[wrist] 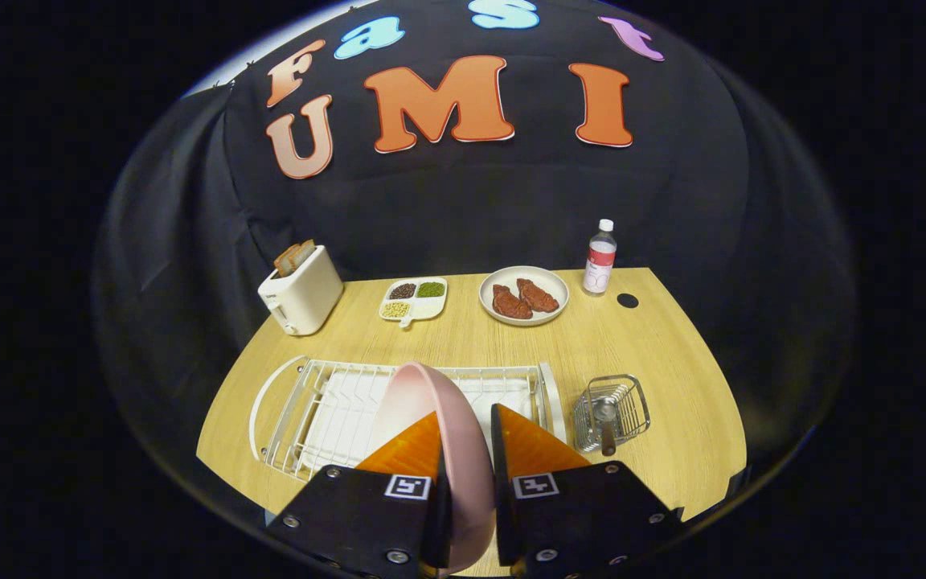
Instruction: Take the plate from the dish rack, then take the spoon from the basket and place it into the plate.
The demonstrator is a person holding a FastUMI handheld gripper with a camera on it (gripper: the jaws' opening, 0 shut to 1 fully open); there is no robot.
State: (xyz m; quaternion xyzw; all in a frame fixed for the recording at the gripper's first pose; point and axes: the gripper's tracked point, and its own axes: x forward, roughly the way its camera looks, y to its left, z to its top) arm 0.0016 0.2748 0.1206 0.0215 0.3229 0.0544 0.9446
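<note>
A pink plate (419, 402) stands on edge between my two fingers, and my gripper (467, 426) is shut on its rim. The plate rises over the white wire dish rack (310, 402), which lies on the wooden table just ahead of the fingers. Right of the rack stands a small wire basket (612, 412) with a spoon (606, 422) in it, its brown handle pointing toward me. The plate hides the middle of the rack.
Beyond the rack, along the table's far side, stand a white toaster (301, 293) with bread, a divided dish of beans (413, 300), a plate with two pieces of meat (524, 296) and a bottle (600, 259). Bare wood (672, 362) lies right of the basket.
</note>
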